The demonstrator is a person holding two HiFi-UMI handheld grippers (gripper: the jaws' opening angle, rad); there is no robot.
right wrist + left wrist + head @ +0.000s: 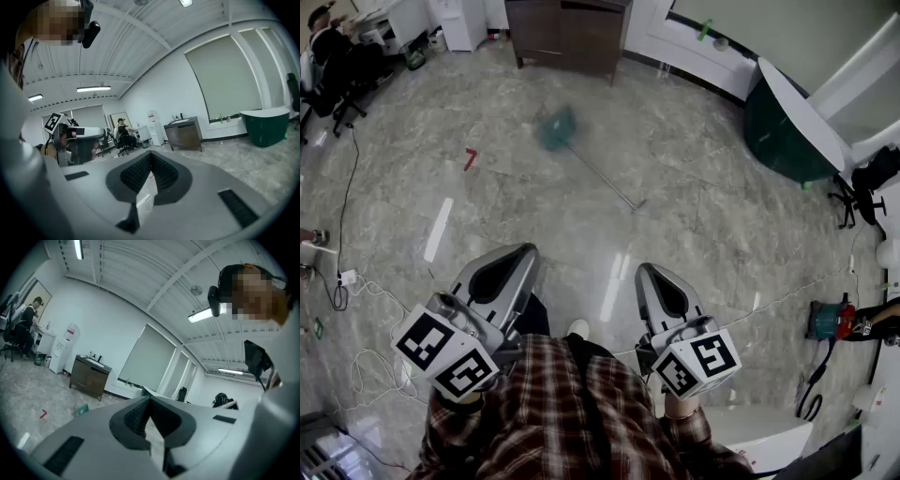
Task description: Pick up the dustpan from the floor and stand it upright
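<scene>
Because the dustpan point(556, 128) lies on the floor point(703, 216) far ahead, out of reach, the left hand-held gripper point(523, 253) and right hand-held gripper point(646, 270) hang near the body, pressed together, empty.

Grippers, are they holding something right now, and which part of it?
Nothing is held. The left gripper and right gripper have jaws closed on nothing. The dustpan lies on the floor, away from both.
</scene>
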